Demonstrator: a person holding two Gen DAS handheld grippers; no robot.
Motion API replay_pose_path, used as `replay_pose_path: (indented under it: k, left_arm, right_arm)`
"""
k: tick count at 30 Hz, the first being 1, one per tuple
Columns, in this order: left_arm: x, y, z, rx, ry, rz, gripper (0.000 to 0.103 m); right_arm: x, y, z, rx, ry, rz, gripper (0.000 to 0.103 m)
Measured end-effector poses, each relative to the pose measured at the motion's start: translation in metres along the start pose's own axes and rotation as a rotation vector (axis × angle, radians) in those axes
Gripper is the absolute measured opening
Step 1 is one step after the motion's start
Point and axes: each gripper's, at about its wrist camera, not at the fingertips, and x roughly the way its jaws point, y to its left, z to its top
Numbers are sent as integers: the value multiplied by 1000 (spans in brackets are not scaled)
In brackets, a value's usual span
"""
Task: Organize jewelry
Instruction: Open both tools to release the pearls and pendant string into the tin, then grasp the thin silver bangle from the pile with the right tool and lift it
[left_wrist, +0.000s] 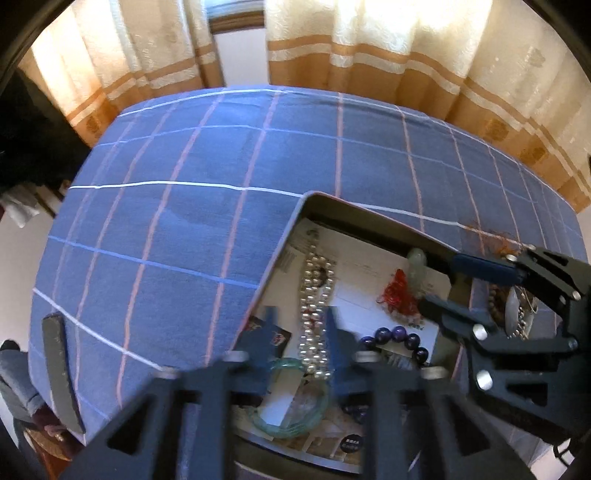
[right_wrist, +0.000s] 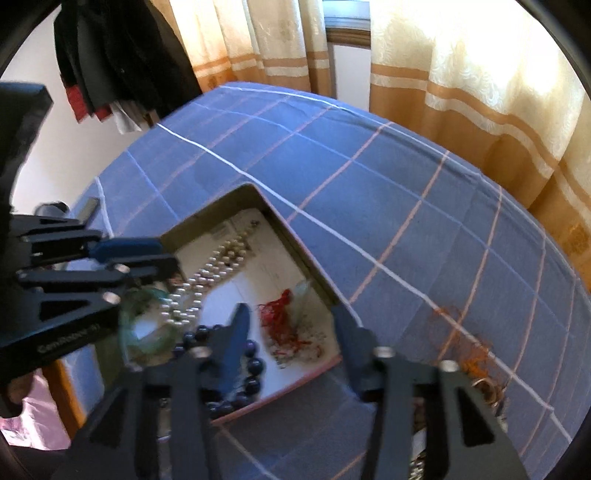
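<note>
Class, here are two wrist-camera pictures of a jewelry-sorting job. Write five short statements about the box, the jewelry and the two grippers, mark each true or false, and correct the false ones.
1. The pearl necklace lies inside the open box. True.
2. The left gripper is clamped on the pearl necklace. False: its fingers stand apart, holding nothing.
3. A green bangle lies in the box near the pearls. True.
4. The dark blue bead bracelet lies out on the bedspread. False: it is inside the box.
5. The red tassel lies in the box between the open fingers of the right gripper, as the right wrist view shows it. True.
6. The bedspread is plain red. False: it is blue with a line grid.
</note>
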Motion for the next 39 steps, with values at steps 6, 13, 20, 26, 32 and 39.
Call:
replay_pose_path:
  k: [6, 13, 20, 26, 32, 39]
  left_arm:
    - [-16, 9, -4, -49, -14, 11, 68]
    - [-24, -5, -17, -53, -6, -9, 68]
    - [-23, -40, -20, -37, 1, -29, 68]
    - [-22, -69, -22, -6, 6, -44, 68]
    - [-20, -88, -32, 9, 21, -35, 68]
    - [-17, -96, -40, -7, 43, -25, 68]
  right_arm:
    - [-25, -3, -10, 28, -36, -19, 59]
    - [-69, -46, -55, 158, -68, -97, 61]
    - [-77, -96, -90, 288, -24, -175, 61]
    - [-71, -106, -81, 270, -63, -132, 79]
    - [-45, -114, -77, 248, -21, -100, 82]
    - [-27, -118, -75, 230, -2, -39, 65]
